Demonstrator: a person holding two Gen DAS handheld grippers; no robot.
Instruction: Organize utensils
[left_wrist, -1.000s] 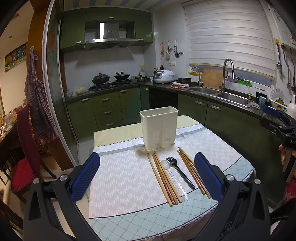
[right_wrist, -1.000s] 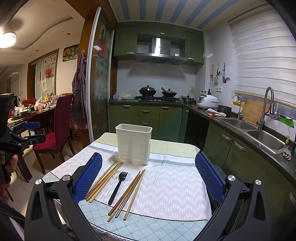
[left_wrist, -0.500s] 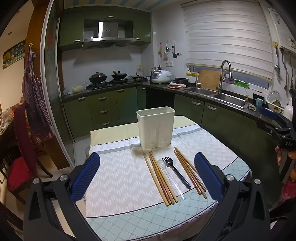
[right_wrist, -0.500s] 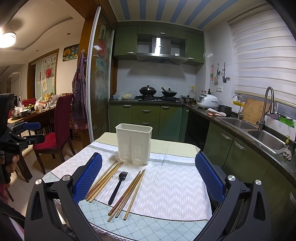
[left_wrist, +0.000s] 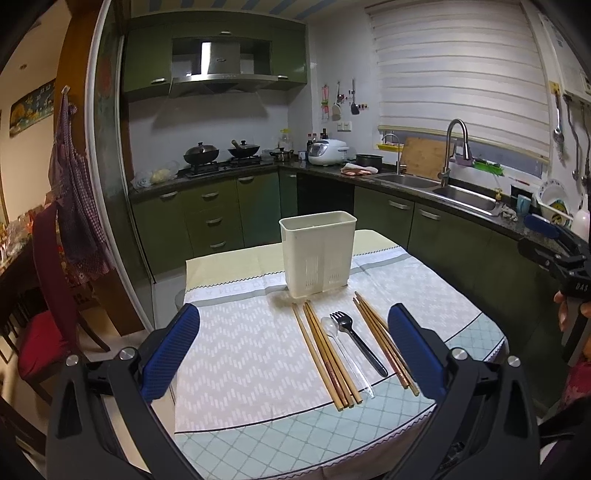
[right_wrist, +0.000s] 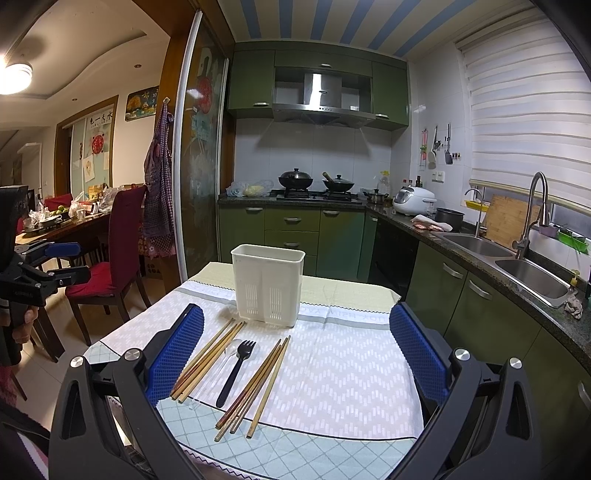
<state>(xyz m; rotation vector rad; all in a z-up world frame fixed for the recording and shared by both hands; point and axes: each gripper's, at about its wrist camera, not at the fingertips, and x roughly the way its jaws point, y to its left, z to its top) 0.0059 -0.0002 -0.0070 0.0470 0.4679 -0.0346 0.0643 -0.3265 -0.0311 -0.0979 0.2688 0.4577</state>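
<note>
Clear spoon shows plainly only from the left wrist.

- Illumination: dim, even indoor light; a lit ceiling lamp glares at upper left of the right wrist view.
- Range hood shows specular reflection.
- Fisheye distortion bends the window blind; corners vignette black.
- Focus: sharp throughout.
</note>
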